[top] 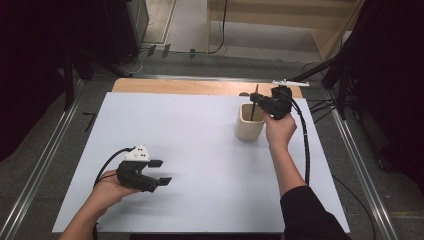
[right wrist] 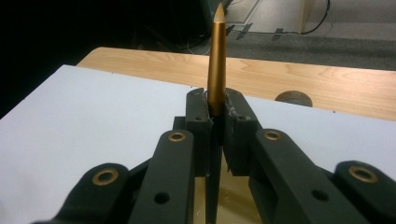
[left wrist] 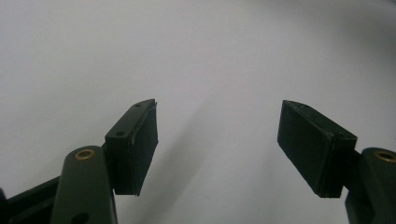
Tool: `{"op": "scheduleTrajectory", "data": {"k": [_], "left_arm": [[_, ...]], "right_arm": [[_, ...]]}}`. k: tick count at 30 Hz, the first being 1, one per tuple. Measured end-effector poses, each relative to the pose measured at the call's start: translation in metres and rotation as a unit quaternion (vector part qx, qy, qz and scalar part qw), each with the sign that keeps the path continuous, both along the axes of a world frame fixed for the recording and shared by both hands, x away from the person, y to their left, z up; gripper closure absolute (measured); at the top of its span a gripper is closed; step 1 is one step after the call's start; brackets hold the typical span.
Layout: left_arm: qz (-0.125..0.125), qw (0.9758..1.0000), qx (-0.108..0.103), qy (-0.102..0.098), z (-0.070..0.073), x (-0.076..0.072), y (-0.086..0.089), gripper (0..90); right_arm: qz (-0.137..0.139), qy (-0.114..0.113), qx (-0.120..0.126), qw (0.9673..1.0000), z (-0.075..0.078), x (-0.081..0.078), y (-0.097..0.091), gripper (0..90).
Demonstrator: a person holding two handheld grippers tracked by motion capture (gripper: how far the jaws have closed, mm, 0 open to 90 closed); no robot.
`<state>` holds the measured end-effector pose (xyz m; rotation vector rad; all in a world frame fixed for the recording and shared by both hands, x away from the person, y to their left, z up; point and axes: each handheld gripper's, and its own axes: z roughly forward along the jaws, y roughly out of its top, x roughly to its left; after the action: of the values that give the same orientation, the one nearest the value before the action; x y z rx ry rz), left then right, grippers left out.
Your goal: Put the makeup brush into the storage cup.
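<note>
White tabletop (top: pixel 200 150) carries a cream cup (top: pixel 249 122) at its far right. Above the cup, the right gripper (right wrist: pixel 215 109) pinches an upright gold rod (right wrist: pixel 217 60) between near-closed jaws. The left gripper (top: pixel 160 172) rests wide open and empty, well apart.

We saw the matte black two-jaw left gripper (top: pixel 159 172), topped by a grey three-cornered plate, trailing a black cable. The matte black right gripper (top: pixel 248 99) had brass-coloured pivot rivets, flat rectangular pads and a ribbed black cable. One black sleeve (top: pixel 311 212).
</note>
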<state>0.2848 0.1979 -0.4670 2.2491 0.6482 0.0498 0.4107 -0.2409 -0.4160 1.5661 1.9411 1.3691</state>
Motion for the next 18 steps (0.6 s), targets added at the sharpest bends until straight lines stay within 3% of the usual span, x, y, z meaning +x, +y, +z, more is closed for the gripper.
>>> {"op": "scheduleTrajectory", "data": {"k": [3, 6, 18], "left_arm": [[0.001, 1.0, 0.0, 0.0, 0.0, 0.0, 0.0, 29.6], [-0.001, 1.0, 0.0, 0.0, 0.0, 0.0, 0.0, 29.5], [0.001, 1.0, 0.0, 0.001, 0.0, 0.0, 0.0, 29.5]], "right_arm": [[0.009, -0.013, 0.01, 0.9998, 0.002, 0.0, 0.0, 47.1], [0.019, -0.04, -0.019, 0.9988, 0.004, -0.004, 0.002, 30.3], [0.072, -0.02, -0.034, 0.9966, 0.009, -0.017, 0.011, 27.3]]}}
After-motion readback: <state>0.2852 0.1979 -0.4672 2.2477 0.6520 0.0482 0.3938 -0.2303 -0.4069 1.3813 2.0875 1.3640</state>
